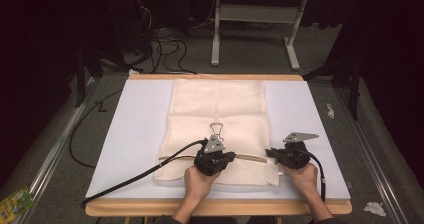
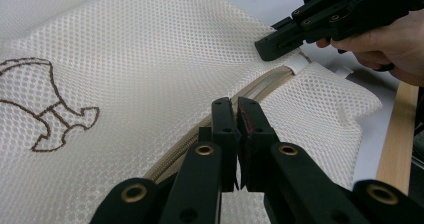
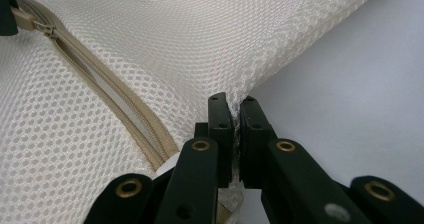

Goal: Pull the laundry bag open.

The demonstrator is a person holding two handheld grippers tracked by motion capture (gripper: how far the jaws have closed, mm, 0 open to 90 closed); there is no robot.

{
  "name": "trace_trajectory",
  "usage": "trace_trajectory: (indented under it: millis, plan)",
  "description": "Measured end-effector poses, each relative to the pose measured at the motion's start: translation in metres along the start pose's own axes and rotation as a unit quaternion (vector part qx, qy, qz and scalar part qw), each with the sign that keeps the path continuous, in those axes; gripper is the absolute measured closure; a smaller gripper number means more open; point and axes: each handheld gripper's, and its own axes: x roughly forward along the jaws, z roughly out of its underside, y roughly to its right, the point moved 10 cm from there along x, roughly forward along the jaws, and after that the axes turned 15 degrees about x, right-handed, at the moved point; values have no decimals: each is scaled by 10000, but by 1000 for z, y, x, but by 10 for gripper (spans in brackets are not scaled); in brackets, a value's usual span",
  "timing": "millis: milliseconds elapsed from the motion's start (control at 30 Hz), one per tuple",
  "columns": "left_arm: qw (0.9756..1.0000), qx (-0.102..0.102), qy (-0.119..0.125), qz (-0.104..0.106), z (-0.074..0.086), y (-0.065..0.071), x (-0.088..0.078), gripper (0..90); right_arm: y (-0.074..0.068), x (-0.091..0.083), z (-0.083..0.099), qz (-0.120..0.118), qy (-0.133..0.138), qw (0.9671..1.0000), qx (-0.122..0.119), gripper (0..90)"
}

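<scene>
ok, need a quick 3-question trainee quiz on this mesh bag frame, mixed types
1. True or false: the right tongs stand open above the mesh bag.
2. What runs along the bag between the two tongs? A) zipper B) rope C) ruler
3. What do the left tongs pinch?
Key: 1 false, they are shut on the bag's edge; 2 A; 3 the zipper pull.
</scene>
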Motion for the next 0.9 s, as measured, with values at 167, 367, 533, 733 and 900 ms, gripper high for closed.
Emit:
trace_trajectory:
  millis: [167,367,533,733,900]
  plan:
    - [10000,-12,-22,-42,3,-2,-4,871,0,0,0,17,20,10000,-12,874]
    - [10000,-26,27,-88,3,-5,-9,871,-1,0,-1,-28,72,10000,-14,874]
    - [9999,-63,57,-85,3,-6,-11,871,0,0,-1,-29,58,10000,-4,874]
    - [9998,-75,123,-152,2,-10,-19,871,0,-2,-3,1,105,9999,8,874]
    - [9997,-147,170,-126,7,-11,-21,871,-1,-2,-3,-7,101,9999,-8,874]
